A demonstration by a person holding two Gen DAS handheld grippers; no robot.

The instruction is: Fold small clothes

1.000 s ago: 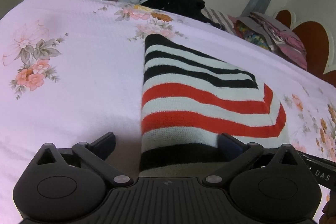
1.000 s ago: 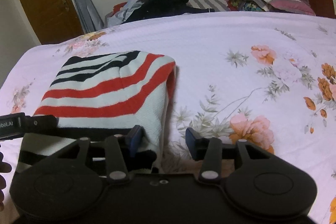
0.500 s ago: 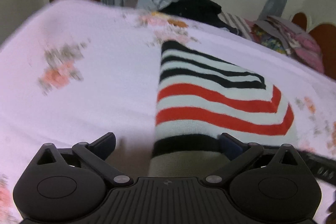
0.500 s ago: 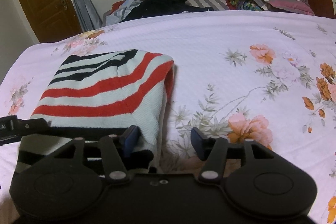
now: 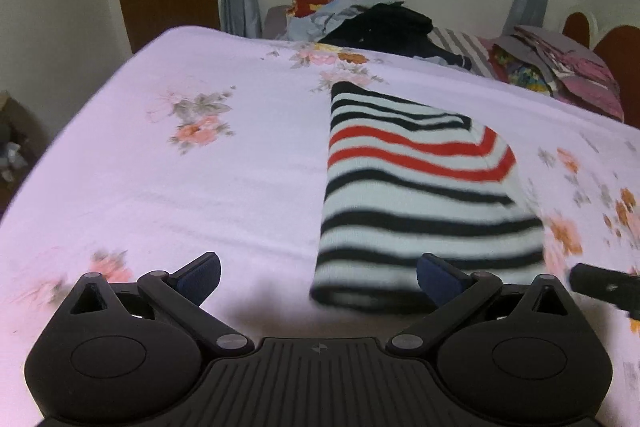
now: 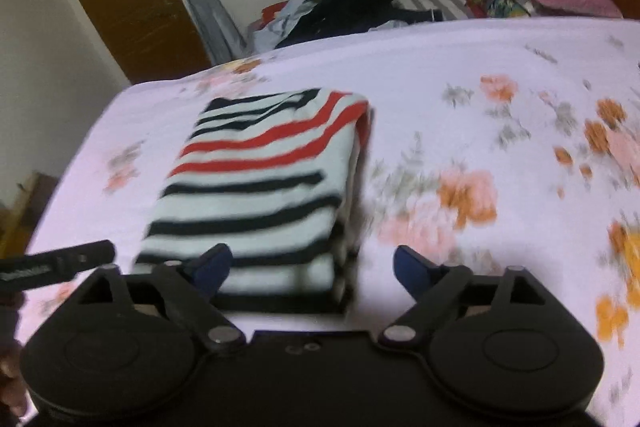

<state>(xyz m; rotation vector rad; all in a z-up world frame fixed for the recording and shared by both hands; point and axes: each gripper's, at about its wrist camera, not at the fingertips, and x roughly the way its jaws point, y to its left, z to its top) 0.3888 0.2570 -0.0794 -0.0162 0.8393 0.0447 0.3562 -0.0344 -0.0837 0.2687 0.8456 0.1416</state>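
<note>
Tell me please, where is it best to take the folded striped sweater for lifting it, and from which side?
Probably the near end of the striped sweater, coming low from the front with both open grippers. Its stacked layers show there and along its right edge, so pinching the whole thickness should keep the fold together.

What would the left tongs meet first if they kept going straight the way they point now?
Probably the bare floral bedsheet, just left of the folded striped sweater. The open left tongs hold nothing; depth is hard to judge.
</note>
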